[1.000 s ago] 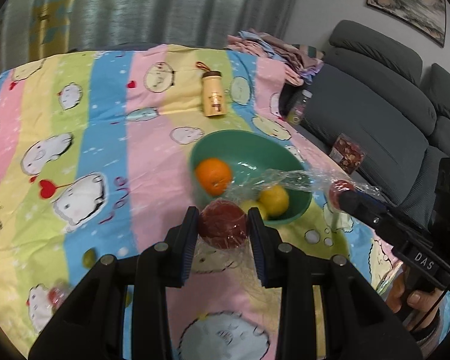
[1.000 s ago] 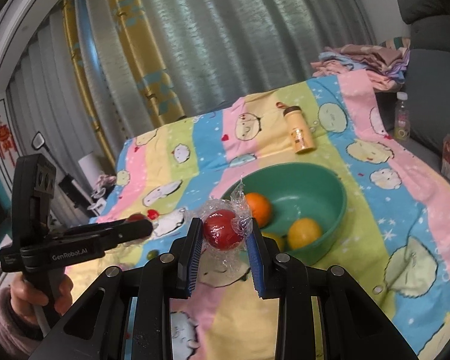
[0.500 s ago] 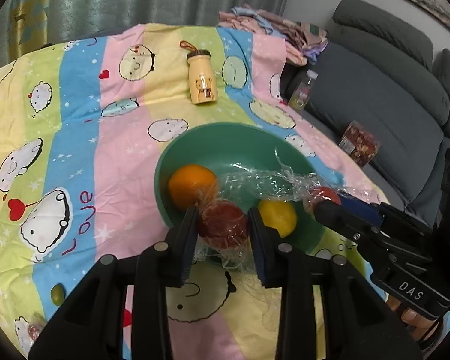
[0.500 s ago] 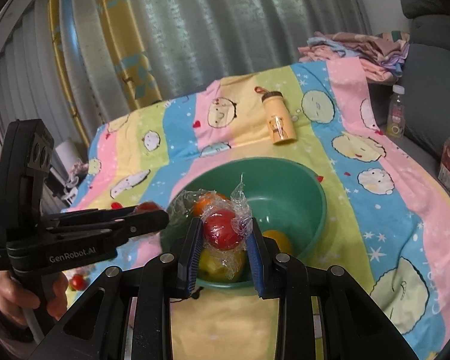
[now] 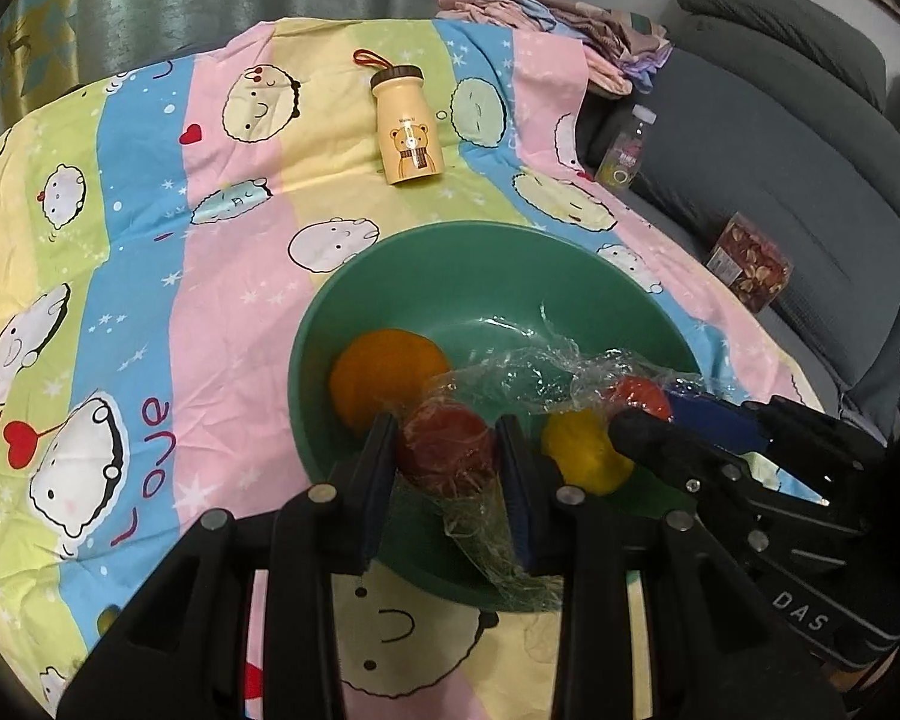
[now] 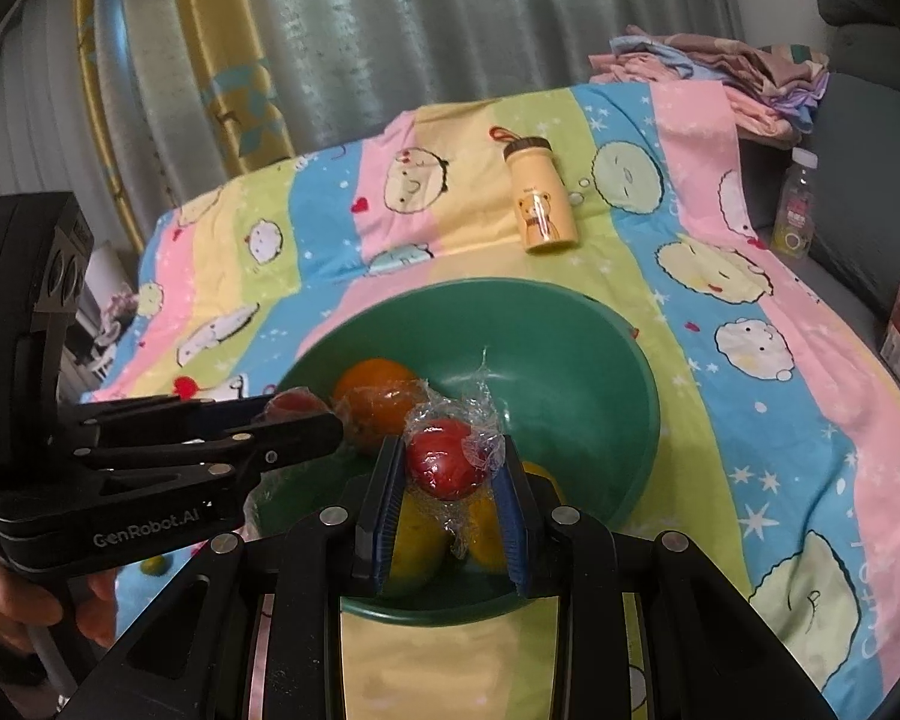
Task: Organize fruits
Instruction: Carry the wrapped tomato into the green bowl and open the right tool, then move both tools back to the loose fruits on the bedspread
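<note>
Orange [image 5: 387, 381] in bowl [image 5: 480, 276], bottle [image 5: 411, 129] lying behind bowl

Left gripper [image 5: 446, 462] clamps wrapped red fruit [image 5: 447, 450] over bowl [image 5: 486, 276].

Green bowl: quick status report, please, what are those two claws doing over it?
Left gripper shut on wrapped red fruit. Right gripper shut on another. Both over green bowl; orange, lemon inside.

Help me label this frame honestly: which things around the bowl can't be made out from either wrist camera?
- Yellow fruit: right wrist view, mostly hidden behind the right gripper and its wrapped red fruit; count unclear.
- Green bowl: left wrist view, near rim covered by the left gripper.
- Plastic wrap: whether it joins both red fruits, unclear.
- Small green item: right wrist view, mostly hidden, too small.
</note>
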A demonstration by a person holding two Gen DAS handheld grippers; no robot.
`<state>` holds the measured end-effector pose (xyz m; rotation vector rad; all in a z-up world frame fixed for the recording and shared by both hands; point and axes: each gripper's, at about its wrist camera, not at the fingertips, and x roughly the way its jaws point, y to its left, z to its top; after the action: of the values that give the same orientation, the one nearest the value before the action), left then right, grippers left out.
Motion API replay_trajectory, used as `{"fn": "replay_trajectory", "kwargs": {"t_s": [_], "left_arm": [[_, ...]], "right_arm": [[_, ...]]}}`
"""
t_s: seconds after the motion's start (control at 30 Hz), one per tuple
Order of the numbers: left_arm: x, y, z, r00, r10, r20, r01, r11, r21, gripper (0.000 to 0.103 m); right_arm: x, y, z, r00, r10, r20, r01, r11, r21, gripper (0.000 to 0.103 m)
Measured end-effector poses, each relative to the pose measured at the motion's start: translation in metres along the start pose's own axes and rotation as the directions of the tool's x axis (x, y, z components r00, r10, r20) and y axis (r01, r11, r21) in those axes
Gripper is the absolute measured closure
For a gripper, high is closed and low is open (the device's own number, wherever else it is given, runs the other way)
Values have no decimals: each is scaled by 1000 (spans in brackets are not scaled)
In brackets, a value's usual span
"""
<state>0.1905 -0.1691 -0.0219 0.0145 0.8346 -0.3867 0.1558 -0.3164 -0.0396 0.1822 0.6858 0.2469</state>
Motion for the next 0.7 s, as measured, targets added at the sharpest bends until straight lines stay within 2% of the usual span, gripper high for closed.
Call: {"fn": "replay_trajectory", "kwargs": {"t_s": [0.13,0.23,0.3,0.43,0.5,0.57,0.6,0.7], "left_arm": [[6,-2,0,1000,20,-6,-20,1000,5,70],[4,-1,1,1000,25,7,-25,1000,0,63],[0,-1,2,999,29,19,-29,1000,-1,52],[-11,-1,1,998,48,50,-48,999,4,40],[-18,1,-1,996,59,62,-59,998,-3,26],[-27,3,-4,994,71,81,-71,997,-11,19],[-32,4,-6,993,77,87,-76,997,-17,15],[-47,9,-12,991,82,101,-79,996,-38,14]], "right_arm": [[0,0,1,1000,-17,1,17,1000,-2,72],[-1,-1,2,999,-38,5,38,999,-3,71],[-2,-2,1,999,-42,8,41,999,4,65],[-10,-3,0,999,-39,23,39,999,18,59],[-16,-2,-1,999,-39,33,39,999,22,57],[-24,-1,-2,998,-34,46,33,999,29,54],[-27,-1,-3,998,-31,51,30,999,31,53],[-41,3,-6,997,-22,72,19,999,39,47]]}}
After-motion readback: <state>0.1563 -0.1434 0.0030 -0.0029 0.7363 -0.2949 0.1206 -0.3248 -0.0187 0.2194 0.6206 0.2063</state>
